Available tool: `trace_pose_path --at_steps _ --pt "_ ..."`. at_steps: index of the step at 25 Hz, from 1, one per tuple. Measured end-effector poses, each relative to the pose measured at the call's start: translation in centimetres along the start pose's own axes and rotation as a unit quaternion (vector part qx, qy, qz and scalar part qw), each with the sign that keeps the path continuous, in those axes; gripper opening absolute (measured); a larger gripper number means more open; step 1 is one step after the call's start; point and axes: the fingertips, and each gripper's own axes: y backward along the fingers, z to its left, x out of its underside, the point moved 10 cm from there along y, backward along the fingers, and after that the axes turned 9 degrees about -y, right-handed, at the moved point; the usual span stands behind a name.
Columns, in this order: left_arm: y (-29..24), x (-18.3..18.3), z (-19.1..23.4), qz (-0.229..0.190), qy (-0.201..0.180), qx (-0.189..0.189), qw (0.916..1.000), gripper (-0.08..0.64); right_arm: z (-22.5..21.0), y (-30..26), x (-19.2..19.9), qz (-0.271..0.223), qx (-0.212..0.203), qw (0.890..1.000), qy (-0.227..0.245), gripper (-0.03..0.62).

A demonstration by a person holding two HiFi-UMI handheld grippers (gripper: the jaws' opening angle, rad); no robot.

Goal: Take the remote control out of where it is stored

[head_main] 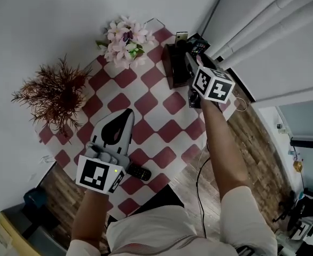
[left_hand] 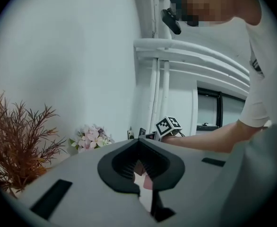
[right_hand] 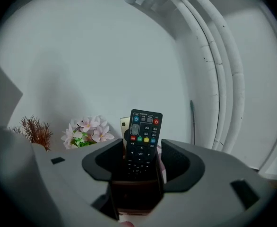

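My right gripper stands open, jaws flanking the remote control, upright in its dark holder. My left gripper is closed and empty over the checked table. Step in hand: the grasp. Next, I judge: close squarely, lift straight.

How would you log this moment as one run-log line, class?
step: reach remote | right gripper: open, jaws either side of black remote in holder | left gripper: shut, empty, over table
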Motion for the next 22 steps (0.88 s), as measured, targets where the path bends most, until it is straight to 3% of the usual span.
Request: trace_pose_path --at_steps 9,19,22 --pt "-0.3 0.6 1.2 0.003 0.007 -0.009 0.9999 0.008 -0.1 -1.5 0.4 0.000 0.002 1.000 -0.001 0.232" --pt "3.3 -0.8 2.3 -0.011 0.010 -0.035 0.9993 0.009 2.8 3.6 -4.1 -0.090 -0.022 0.994 0.056 0.221" --pt "4.8 -1.3 2.6 -0.017 0.018 -0.046 0.9986 0.008 4.6 6.6 -5.3 -0.108 -0.031 0.988 0.105 0.221"
